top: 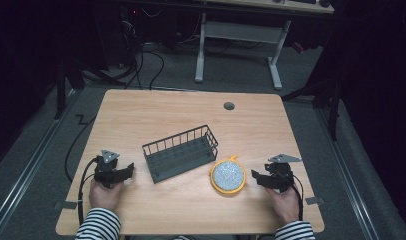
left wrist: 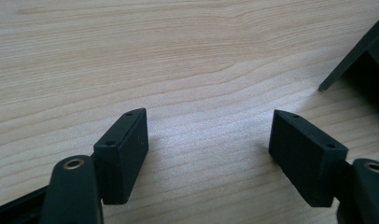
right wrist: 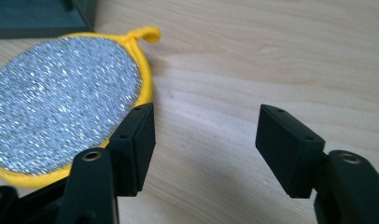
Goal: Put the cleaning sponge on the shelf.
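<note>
A dark wire basket [top: 181, 152] stands empty at the table's middle. Just to its right, toward the front, lies a round silver scouring pad with a yellow rim and loop [top: 228, 175]. My right gripper [top: 256, 177] rests on the table right of the pad, open, nothing between its jaws; in the right gripper view the pad [right wrist: 61, 102] lies beside and partly behind the left jaw, and my right gripper [right wrist: 204, 135] spans bare wood. My left gripper [top: 128, 170] sits left of the basket, open. In the left gripper view my left gripper [left wrist: 208, 135] is over bare wood, a basket corner [left wrist: 360, 51] at right.
The wooden table [top: 156, 115] has a round grommet hole [top: 229, 106] near its far edge. Cables trail from both grippers off the front corners. Beyond the table stands a white desk frame [top: 238, 40] on dark carpet.
</note>
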